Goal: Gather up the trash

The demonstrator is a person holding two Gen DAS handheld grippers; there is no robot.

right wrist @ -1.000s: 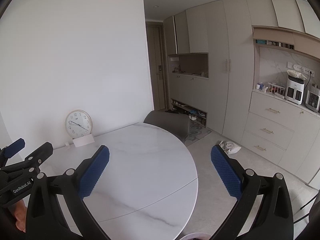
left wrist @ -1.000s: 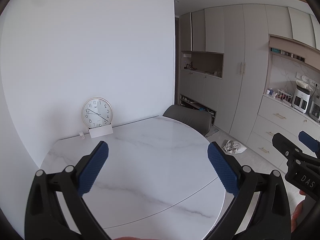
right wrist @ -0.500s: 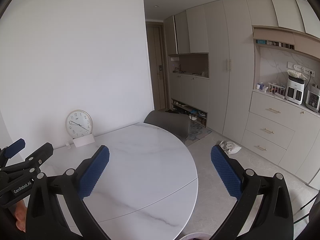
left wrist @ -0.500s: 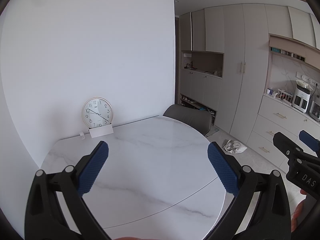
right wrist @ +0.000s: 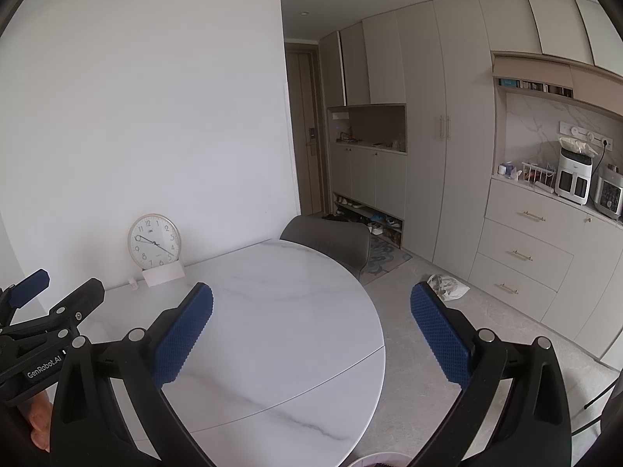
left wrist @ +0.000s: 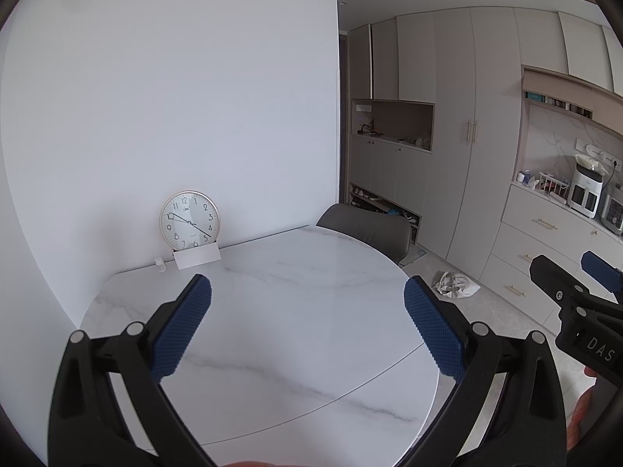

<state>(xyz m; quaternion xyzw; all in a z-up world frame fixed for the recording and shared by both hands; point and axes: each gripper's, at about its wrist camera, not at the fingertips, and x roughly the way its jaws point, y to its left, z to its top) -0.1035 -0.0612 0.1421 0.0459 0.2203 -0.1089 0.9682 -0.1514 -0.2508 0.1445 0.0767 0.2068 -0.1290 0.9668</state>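
Looking like a home dining-kitchen: marble worktop (right wrist: pixel 280 311) with chair (right wrist: pixel 331 239), tall cabinets (right wrist: pixel 440 136) far right, appliances (right wrist: pixel 574 175), shoe shelf (right wrist: pixel 368 216).

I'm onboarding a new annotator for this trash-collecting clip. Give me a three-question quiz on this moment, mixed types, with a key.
1. True or false: the crumpled bag lies on the marble table.
2. Multiple choice: what stands against the wall at the back of the table? A) a kettle B) a round clock C) a vase
3. Fill in: both the left gripper and the right gripper have their jaws ____.

Key: 1. False, it lies on the floor in front of the drawers. 2. B. 3. Open, with nothing between the pads.
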